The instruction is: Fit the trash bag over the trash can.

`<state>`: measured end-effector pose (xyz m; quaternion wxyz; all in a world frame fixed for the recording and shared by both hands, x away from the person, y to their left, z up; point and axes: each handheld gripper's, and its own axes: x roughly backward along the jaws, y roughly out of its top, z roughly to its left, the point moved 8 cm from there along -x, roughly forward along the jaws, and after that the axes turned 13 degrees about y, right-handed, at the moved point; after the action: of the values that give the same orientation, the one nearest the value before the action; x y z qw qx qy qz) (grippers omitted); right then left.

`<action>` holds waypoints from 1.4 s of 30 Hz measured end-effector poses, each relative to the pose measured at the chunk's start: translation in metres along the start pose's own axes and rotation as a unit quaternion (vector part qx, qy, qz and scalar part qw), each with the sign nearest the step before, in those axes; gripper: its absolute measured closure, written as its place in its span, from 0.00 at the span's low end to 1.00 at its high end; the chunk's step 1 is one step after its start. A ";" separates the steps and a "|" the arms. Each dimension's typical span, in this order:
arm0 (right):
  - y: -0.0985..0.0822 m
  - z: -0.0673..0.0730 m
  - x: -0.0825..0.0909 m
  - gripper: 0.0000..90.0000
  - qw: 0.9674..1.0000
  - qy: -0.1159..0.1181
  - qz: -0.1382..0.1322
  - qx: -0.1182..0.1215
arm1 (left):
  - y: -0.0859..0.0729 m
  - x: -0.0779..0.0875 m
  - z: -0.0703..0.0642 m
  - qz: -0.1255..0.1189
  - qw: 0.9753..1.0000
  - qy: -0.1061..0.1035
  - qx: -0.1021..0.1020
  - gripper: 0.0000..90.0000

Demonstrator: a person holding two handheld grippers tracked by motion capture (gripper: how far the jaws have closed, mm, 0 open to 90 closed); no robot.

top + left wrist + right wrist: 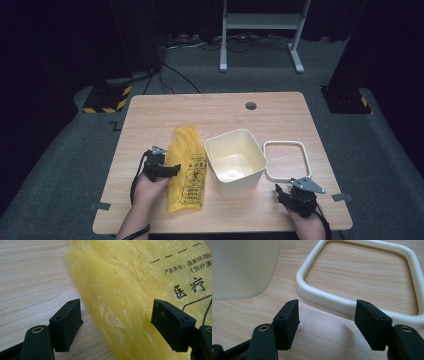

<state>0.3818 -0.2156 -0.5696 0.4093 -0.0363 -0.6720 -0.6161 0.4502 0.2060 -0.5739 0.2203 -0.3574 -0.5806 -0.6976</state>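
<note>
Dim room, one lit wooden bench point(215, 107)

Grey carpet floor point(60, 165); beyond it, a white metal stand point(260, 30), loose cables point(170, 70), yellow-black striped bases point(107, 100).

- The yellow bag point(130, 290) is thin, crinkled, faintly glossy plastic film.
- The white ring point(337, 302) is smooth, glossy plastic.
- The table point(322, 332) shows matt wood grain.
</note>
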 end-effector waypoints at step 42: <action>-0.001 0.001 -0.003 0.37 1.000 0.011 0.013 0.002 | 0.003 0.067 -0.009 -0.199 0.979 0.016 0.038 1.00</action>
<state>0.3826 -0.2134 -0.5719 0.4247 -0.0378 -0.6685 -0.6093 0.4070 0.2039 -0.5223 0.1001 -0.2150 -0.6623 -0.7107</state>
